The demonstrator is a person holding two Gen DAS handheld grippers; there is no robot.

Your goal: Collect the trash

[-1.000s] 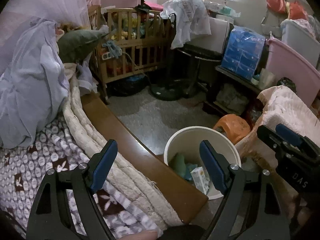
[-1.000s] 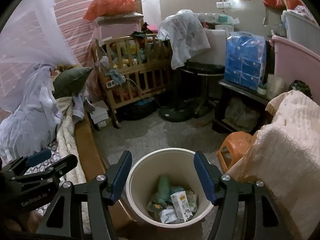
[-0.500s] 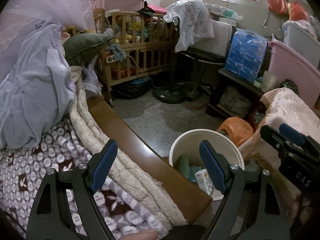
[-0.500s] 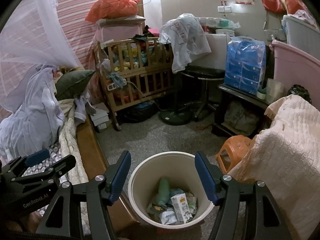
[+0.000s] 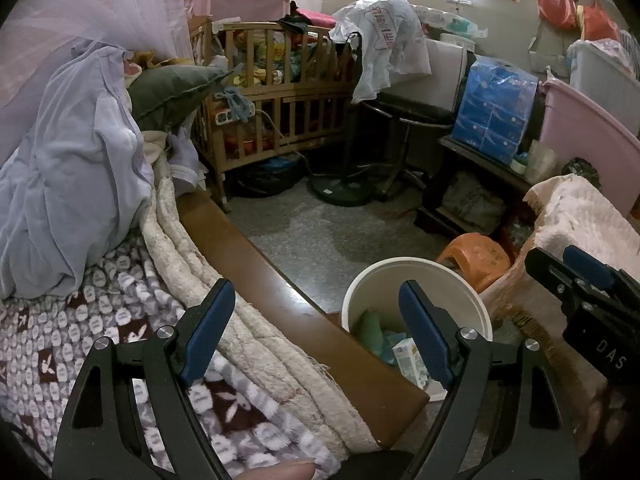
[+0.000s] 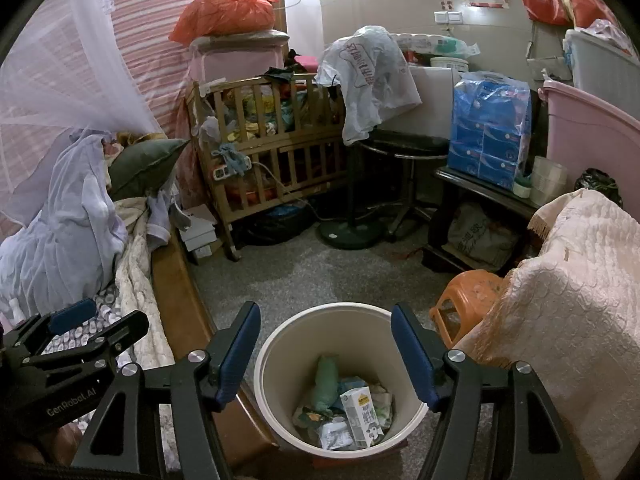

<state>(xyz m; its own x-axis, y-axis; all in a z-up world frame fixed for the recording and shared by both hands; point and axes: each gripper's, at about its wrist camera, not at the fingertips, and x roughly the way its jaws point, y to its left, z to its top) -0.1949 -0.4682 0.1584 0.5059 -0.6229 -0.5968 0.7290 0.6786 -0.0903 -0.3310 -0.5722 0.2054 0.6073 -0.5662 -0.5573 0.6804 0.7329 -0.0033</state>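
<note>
A cream round trash bin [image 6: 288,360] stands on the floor beside the bed. It holds a white milk carton [image 6: 362,410], a green wrapper [image 6: 326,380] and other crumpled litter. My right gripper [image 6: 325,310] hangs open right above the bin, with nothing between its blue pads. My left gripper [image 5: 316,286] is open and empty over the bed's wooden side rail [image 5: 256,264]. The bin [image 5: 384,284] and its carton [image 5: 410,360] sit just past that gripper's right finger. One of the right gripper's fingers [image 5: 586,266] shows at the right edge.
A bed with a patterned blanket [image 5: 80,344] and lilac netting [image 5: 72,168] fills the left. An orange stool [image 6: 468,292] and a cream-draped seat [image 6: 568,300] flank the bin on the right. A wooden crib [image 6: 280,152], a fan base [image 6: 352,232] and a low table [image 6: 480,188] stand behind the open floor [image 6: 312,276].
Very little: the right gripper's jaws stand slightly wider, and the left wrist view has drifted a touch. The trash in the bin lies as before.
</note>
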